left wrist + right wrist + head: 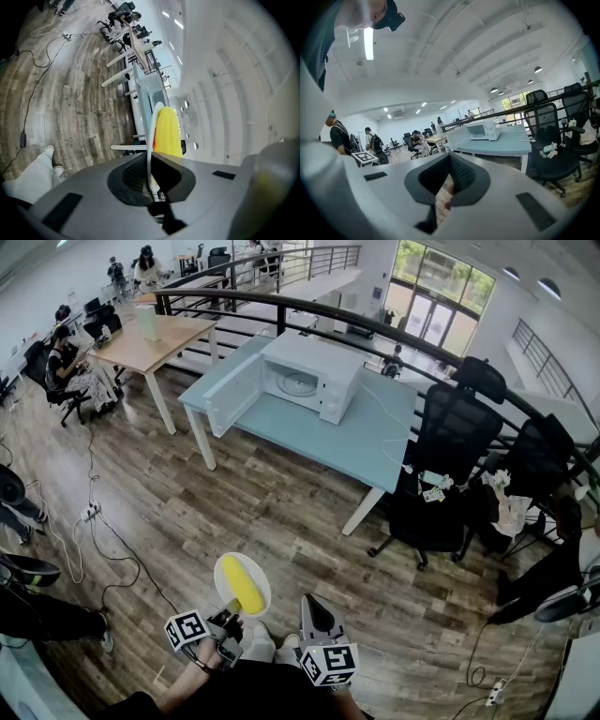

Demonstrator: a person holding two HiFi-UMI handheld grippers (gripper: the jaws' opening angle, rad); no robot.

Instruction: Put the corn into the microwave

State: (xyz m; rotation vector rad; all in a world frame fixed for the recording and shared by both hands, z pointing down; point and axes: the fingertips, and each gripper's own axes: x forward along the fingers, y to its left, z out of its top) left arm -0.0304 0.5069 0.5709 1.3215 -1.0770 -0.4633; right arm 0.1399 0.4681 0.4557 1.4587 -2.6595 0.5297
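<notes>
Yellow corn [242, 584] is lying on a white plate [262, 591], and the left gripper [231, 613] is clenching the plate's near rim. The left gripper view is showing that rim [150, 136] pinched edge-on between the jaws, with the corn [167, 131] just beyond. The right gripper [315, 607] is hanging beside it with its jaws closed on nothing. The microwave [314, 379] is standing well apart on the blue table [375, 439], its door [234, 397] swung open. Carrying is the step in hand. I would be holding the plate level, since a tilt could roll the corn off, and walking straight across the wooden floor [281, 512] towards the open cavity, steering wide of the door's edge.
</notes>
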